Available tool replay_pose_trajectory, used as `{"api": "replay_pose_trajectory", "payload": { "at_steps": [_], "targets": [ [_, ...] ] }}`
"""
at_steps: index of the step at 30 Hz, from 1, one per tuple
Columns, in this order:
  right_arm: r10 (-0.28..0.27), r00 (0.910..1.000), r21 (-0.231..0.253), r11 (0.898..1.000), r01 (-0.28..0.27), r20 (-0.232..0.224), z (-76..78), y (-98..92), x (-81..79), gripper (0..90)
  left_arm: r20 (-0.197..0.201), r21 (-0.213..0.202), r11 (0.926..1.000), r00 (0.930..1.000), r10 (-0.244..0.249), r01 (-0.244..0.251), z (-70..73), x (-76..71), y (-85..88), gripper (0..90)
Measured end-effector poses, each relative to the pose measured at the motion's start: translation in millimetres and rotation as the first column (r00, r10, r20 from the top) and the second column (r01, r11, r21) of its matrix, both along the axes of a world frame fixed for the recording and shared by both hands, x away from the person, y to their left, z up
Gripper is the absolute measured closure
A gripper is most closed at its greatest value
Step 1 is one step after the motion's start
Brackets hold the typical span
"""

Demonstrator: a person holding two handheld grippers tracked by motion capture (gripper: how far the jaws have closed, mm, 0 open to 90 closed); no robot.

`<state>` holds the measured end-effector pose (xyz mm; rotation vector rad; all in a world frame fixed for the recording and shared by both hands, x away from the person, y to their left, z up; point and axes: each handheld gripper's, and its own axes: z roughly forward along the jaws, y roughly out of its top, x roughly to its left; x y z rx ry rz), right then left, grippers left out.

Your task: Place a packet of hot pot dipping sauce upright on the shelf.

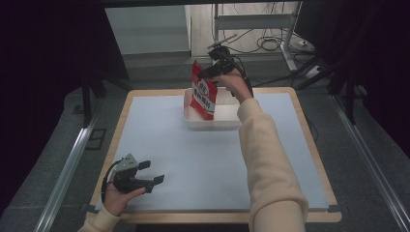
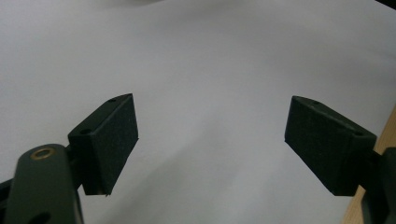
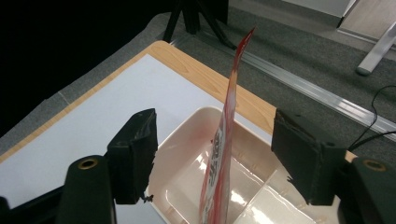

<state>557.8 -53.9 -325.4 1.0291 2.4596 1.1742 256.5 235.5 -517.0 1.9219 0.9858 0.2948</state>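
A red and white snack packet (image 1: 203, 94) stands on edge in the left part of a white tray (image 1: 212, 123) at the far middle of the table. My right gripper (image 1: 206, 73) hovers at the packet's top, open. In the right gripper view its jaws straddle the packet (image 3: 223, 154) with a gap on each side, above the tray (image 3: 177, 135). My left gripper (image 1: 153, 174) rests low near the front left of the table, open. In the left gripper view nothing lies between its fingers (image 2: 107, 140), just the white mat (image 2: 210, 70).
A white mat (image 1: 203, 164) covers most of the wooden table (image 1: 309, 145). The tray has a divider (image 3: 275, 186) across it. Beyond the far edge are a metal frame's legs (image 1: 290, 48) and cables (image 1: 270, 43) on the floor. A metal rail (image 1: 67, 164) runs along the left.
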Motion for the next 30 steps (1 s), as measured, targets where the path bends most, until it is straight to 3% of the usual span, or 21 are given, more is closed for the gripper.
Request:
{"api": "replay_pose_trajectory", "payload": {
  "at_steps": [7, 13, 24, 30],
  "targets": [
    [0.014, 0.9999, 0.061, 0.998, -0.014, 0.006, 6.8, -12.5, -15.3, 29.8, -0.001, 0.000, 1.0000, 1.0000, -0.001, 0.001, -0.1, -0.1, 0.2, 17.1],
    [0.050, 0.9985, 0.110, 0.993, -0.052, 0.021, 5.6, -28.0, -38.6, 28.8, -0.001, 0.003, 1.0000, 1.0000, 0.001, -0.001, -0.5, 0.1, 0.2, 17.1],
    [0.086, 0.9933, 0.150, 0.984, -0.097, 0.077, -13.0, -69.4, -97.8, 28.1, -0.005, 0.011, 0.9999, 1.0000, 0.006, -0.006, -1.3, -0.6, -1.2, 17.1],
    [0.084, 0.9898, 0.161, 0.982, -0.102, 0.115, -30.3, -100.4, -138.6, 27.6, 0.000, 0.008, 0.9999, 1.0000, 0.009, -0.009, -2.0, -1.2, -1.7, 17.1]
  ]
}}
